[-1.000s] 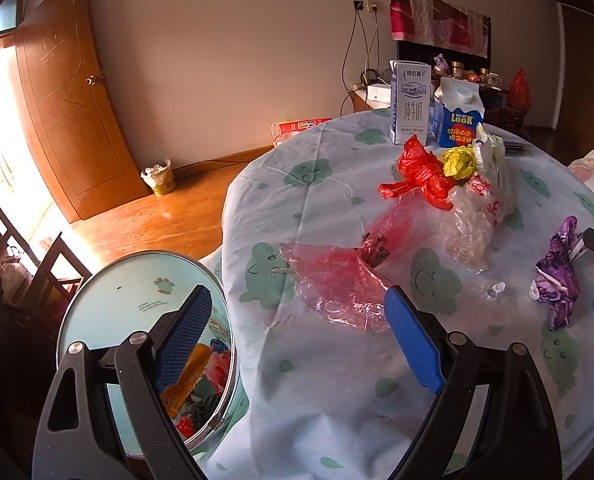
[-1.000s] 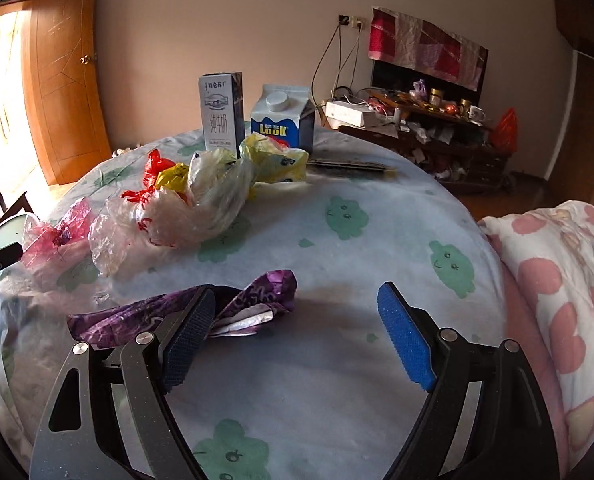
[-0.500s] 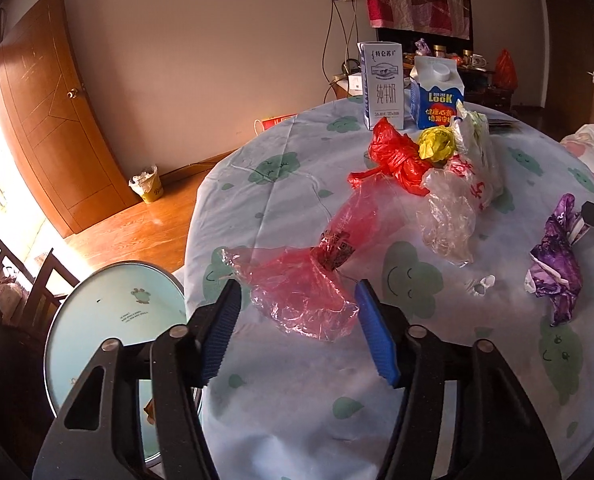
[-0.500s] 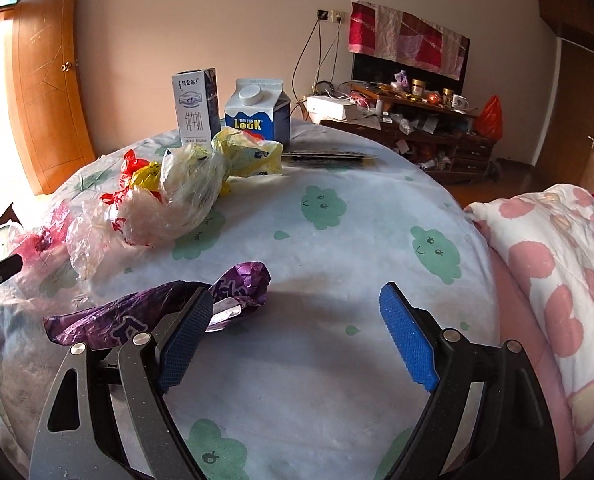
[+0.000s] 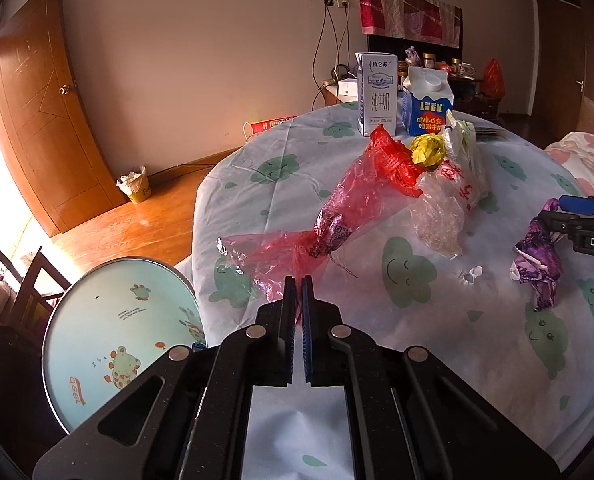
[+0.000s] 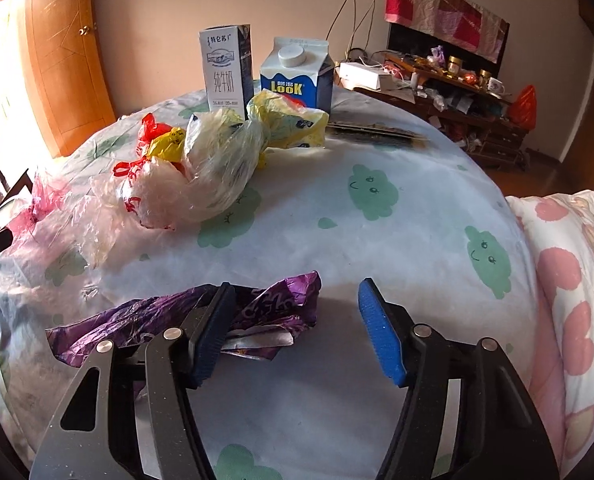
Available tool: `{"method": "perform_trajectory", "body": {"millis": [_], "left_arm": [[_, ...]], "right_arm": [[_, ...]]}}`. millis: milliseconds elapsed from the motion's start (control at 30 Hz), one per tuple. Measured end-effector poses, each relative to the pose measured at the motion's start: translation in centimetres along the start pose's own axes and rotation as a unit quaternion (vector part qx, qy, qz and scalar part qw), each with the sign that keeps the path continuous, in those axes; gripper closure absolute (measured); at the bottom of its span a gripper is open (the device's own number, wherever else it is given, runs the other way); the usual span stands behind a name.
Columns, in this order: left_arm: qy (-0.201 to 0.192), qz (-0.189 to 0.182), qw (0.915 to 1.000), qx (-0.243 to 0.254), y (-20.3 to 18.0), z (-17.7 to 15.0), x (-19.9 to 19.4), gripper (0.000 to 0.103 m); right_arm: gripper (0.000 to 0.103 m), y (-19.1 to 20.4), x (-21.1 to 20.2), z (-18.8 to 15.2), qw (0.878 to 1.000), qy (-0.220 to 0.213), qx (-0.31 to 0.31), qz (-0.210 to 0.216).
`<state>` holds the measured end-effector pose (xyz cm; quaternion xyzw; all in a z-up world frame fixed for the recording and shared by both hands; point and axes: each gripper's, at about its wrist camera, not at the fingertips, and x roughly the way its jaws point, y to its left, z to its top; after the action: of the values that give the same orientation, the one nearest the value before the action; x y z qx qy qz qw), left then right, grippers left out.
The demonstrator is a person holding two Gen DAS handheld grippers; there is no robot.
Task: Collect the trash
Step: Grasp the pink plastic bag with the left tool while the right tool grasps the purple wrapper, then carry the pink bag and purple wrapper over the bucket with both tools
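My left gripper (image 5: pixel 297 284) is shut on the near edge of a red see-through plastic bag (image 5: pixel 297 246) that lies on the round table (image 5: pixel 377 352). Behind it lie a crumpled red bag (image 5: pixel 389 156), a yellow wad (image 5: pixel 427 150) and clear plastic bags (image 5: pixel 441 212). My right gripper (image 6: pixel 293 312) is open over the table. A purple foil wrapper (image 6: pixel 257 304) lies at its left finger, partly between the fingers. The wrapper also shows in the left wrist view (image 5: pixel 537 252).
Two milk cartons (image 6: pixel 225 72) (image 6: pixel 297 76) stand at the far side of the table. A round bin with a pale blue lid (image 5: pixel 117 340) stands left of the table. A pink-patterned quilt (image 6: pixel 569 280) lies on the right. A small yellow bin (image 5: pixel 135 184) stands by the door.
My left gripper moved from over the bin to the table and closed on the red see-through bag. The right gripper shifted slightly and stayed open.
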<state>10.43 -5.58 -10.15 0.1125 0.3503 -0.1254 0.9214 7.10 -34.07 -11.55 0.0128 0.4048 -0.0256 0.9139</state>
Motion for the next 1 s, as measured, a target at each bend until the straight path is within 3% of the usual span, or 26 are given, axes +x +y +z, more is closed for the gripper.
{"method": "perform_trajectory", "body": {"millis": [67,233,333,700,1000], "left_arm": [[0.000,-0.003,1.0000,0.000,0.1,-0.1,-0.2,0.101],[-0.012,-0.003,0.9999,-0.012,0.7,-0.1,-1.4,0.101],[-0.017,0.004,0.9995,-0.027,1.7,-0.1,-2.2,0.101],[-0.009,0.053,0.9963,-0.067,6.0,-1.6,-3.3,0.101],[-0.005,0.093,0.9916,-0.090,9.0,-2.7,-4.1,0.101]], "right_arm": [[0.042,0.4,0.5,-0.1,1.000,0.013,-0.005,0.007],[0.073,1.2,0.5,-0.4,0.999,0.017,-0.009,0.029],[0.085,1.4,0.2,-0.6,0.999,0.007,-0.002,0.046],[0.092,4.0,-3.0,2.1,0.993,-0.061,0.007,0.103],[0.092,9.9,-3.3,5.2,0.985,-0.096,-0.040,0.141]]}}
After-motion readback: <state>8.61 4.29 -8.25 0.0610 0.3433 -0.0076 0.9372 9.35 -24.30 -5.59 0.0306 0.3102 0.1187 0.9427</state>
